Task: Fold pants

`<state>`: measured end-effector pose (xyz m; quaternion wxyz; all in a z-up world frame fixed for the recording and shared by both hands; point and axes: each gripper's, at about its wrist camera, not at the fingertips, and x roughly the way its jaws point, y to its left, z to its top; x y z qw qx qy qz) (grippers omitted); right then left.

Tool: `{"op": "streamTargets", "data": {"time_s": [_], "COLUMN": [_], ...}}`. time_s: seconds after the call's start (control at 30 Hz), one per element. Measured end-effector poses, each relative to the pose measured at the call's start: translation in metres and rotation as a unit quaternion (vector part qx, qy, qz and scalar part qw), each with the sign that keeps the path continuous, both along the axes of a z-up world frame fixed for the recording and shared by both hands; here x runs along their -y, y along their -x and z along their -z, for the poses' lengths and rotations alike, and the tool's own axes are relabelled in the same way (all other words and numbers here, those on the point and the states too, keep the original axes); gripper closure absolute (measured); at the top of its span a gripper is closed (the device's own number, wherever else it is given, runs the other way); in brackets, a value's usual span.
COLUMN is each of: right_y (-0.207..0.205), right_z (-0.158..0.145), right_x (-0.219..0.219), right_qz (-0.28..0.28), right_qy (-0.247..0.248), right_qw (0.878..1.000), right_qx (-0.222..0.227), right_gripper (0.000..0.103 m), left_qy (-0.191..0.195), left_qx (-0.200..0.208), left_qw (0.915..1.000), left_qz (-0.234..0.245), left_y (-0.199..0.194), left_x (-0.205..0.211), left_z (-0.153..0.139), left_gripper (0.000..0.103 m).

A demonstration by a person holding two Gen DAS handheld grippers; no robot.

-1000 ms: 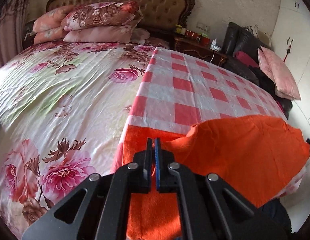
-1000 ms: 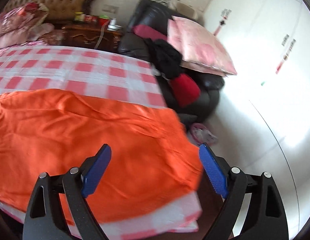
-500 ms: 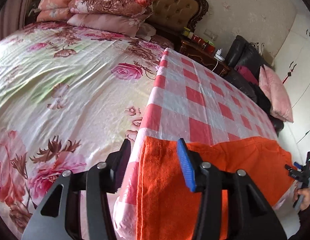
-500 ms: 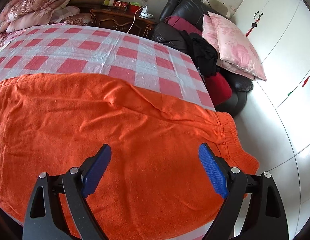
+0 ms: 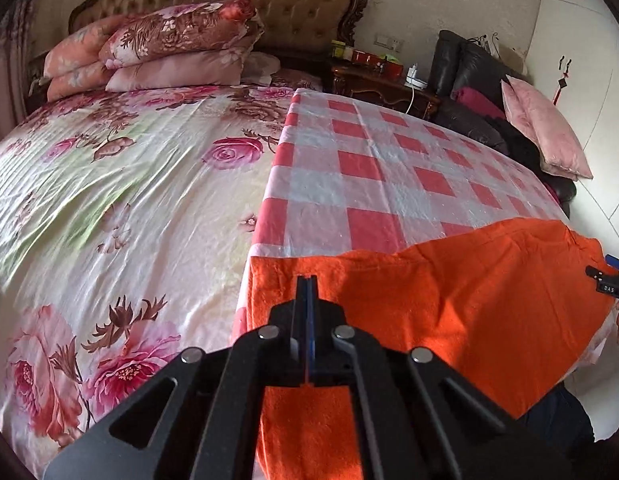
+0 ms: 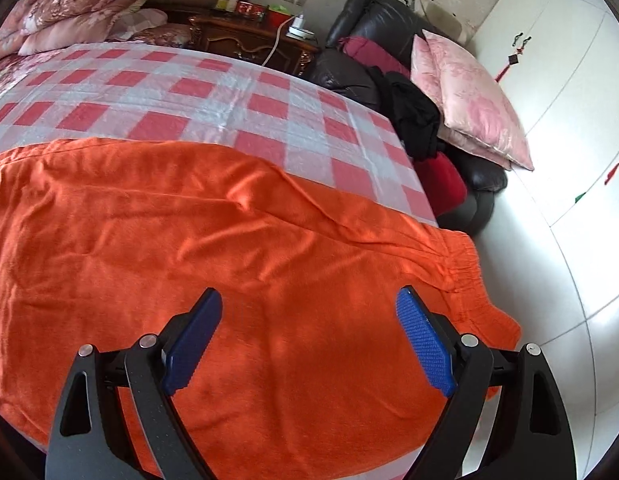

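Observation:
Orange pants (image 6: 213,248) lie spread on the red-and-white checked cloth (image 6: 197,92) at the near edge of the bed, elastic waistband (image 6: 465,264) to the right. My right gripper (image 6: 309,336) is open just above the pants near the waistband, holding nothing. In the left wrist view the pants (image 5: 449,300) cover the near part of the checked cloth (image 5: 373,176). My left gripper (image 5: 306,292) has its jaws pressed together over the pants' left end; whether cloth is pinched between them is not visible. The right gripper (image 5: 607,280) shows at the far right edge.
A floral bedsheet (image 5: 109,200) covers the left of the bed, with stacked pillows (image 5: 169,52) at the headboard. A wooden nightstand (image 6: 245,40), a black sofa (image 6: 365,76) with pink cushions (image 6: 469,96) and white wardrobe doors (image 6: 569,120) stand to the right.
My left gripper was shut one second ago, open half a second ago, and is shut again over the pants' left end. The pants now lie flat. The right gripper stayed open.

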<state>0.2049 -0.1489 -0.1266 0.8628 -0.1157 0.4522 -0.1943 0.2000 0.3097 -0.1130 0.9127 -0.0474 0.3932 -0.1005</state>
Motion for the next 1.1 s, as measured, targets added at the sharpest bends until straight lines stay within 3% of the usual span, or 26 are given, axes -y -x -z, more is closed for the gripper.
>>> {"op": "streamTargets", "data": {"time_s": [0.03,0.07,0.1,0.13,0.2,0.3,0.33,0.37,0.47,0.57,0.77,0.87,1.03,1.1], "right_y": [-0.003,-0.005,-0.007,-0.009,-0.010,-0.014,-0.016,-0.017,-0.018,-0.020,-0.018,-0.017,-0.014,-0.007], "right_z": [0.001,0.001,0.001,0.000,-0.004,0.000,0.000,0.001,0.003,0.018,0.022,0.022,0.020,0.020], "right_x": [-0.004,-0.008,-0.011,-0.015,-0.024,-0.036,-0.039,-0.044,-0.059,-0.066,-0.060,-0.061,-0.061,-0.054], "right_qz": [-0.006,-0.010,-0.015,-0.020,-0.032,-0.044,-0.046,-0.050,-0.072,-0.078,-0.074,-0.069,-0.072,-0.065], "right_qy": [-0.003,-0.005,-0.007,-0.008,-0.010,-0.024,-0.030,-0.036,-0.032,-0.018,-0.036,-0.034,-0.023,-0.022], "right_qw": [1.000,1.000,1.000,1.000,0.999,0.999,0.998,0.998,0.997,0.996,0.996,0.996,0.996,0.996], "right_qx": [-0.003,-0.003,-0.003,-0.002,0.001,-0.014,-0.016,-0.017,-0.017,-0.043,-0.039,-0.038,-0.052,-0.061], "right_gripper": [0.018,0.018,0.018,0.018,0.018,0.018,0.018,0.018,0.017,0.017,0.015,0.015,0.015,0.015], "left_qy": [0.002,0.006,0.009,0.003,-0.009,-0.044,-0.053,-0.052,-0.055,-0.048,-0.047,-0.050,-0.015,-0.018], "left_qx": [0.000,-0.002,-0.007,-0.003,-0.014,-0.044,-0.044,-0.038,0.009,0.052,0.078,0.054,-0.017,-0.035], "left_qw": [1.0000,0.9999,0.9995,0.9990,0.9991,0.9975,0.9971,0.9976,0.9983,0.9975,0.9954,0.9972,0.9997,0.9991], "left_qz": [-0.006,-0.016,-0.029,-0.045,-0.039,-0.032,-0.031,-0.026,-0.018,-0.003,0.031,0.012,0.005,-0.017], "left_y": [-0.001,-0.003,-0.005,-0.010,-0.017,-0.036,-0.038,-0.035,-0.006,0.035,0.086,0.065,-0.013,-0.029], "left_x": [-0.001,-0.004,-0.007,-0.010,-0.009,-0.003,-0.002,-0.001,0.003,0.005,0.019,0.015,-0.010,-0.016], "left_z": [0.000,0.001,0.004,0.006,0.012,0.028,0.030,0.026,-0.003,-0.032,-0.047,-0.030,0.015,0.023], "left_gripper": [0.103,0.083,0.045,0.042,0.063,0.085,0.085,0.093,0.094,0.094,0.094,0.094,0.094,0.084]}}
